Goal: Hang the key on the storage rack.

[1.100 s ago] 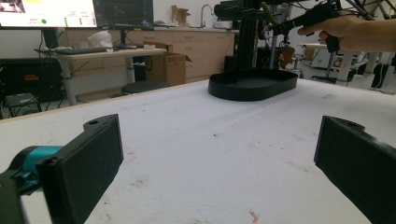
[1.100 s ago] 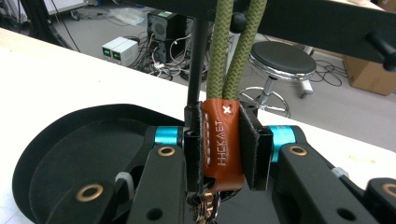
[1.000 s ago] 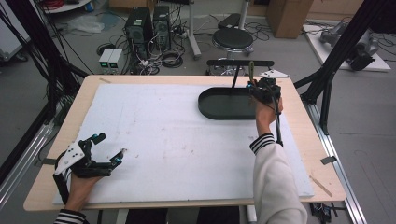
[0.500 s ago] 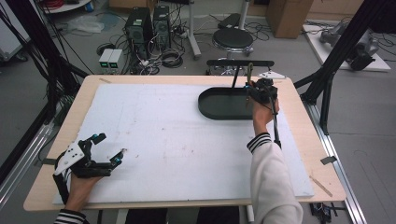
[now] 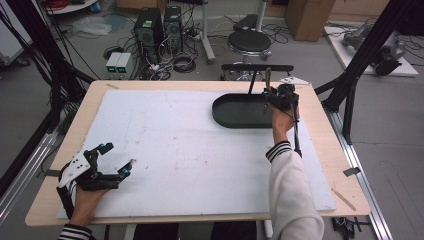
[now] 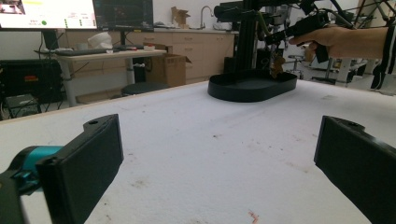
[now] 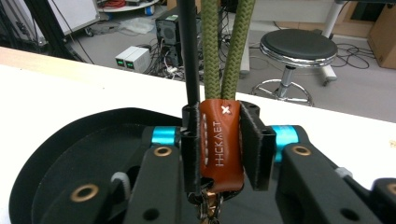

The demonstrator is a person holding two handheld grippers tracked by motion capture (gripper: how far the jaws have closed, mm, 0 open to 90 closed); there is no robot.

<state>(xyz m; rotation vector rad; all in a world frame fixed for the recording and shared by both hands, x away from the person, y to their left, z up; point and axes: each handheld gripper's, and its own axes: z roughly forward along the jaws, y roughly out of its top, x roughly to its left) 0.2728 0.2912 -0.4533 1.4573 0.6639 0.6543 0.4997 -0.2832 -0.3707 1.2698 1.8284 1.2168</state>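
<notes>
My right gripper point(image 7: 223, 156) is shut on a brown leather key tag point(image 7: 221, 135). A green cord loop point(image 7: 219, 46) rises straight up from the tag, and metal rings hang below it. In the high view this gripper point(image 5: 274, 97) hovers over the right end of a black oval tray point(image 5: 235, 112), with the cord point(image 5: 268, 76) pointing up. A thin black rod point(image 7: 188, 46) stands just beside the cord. My left gripper point(image 5: 118, 156) rests on the white board at the front left, open, with nothing between its fingers point(image 6: 88, 158).
A black bar stand point(image 5: 257, 66) sits at the table's far edge behind the tray. The white foam board point(image 5: 190, 150) covers most of the wooden table. A stool point(image 5: 249, 42), computer towers point(image 5: 160, 25) and cables lie on the floor beyond.
The right forearm has shifted slightly left, while its gripper stays over the tray's right end with the tag. The left gripper has not moved.
</notes>
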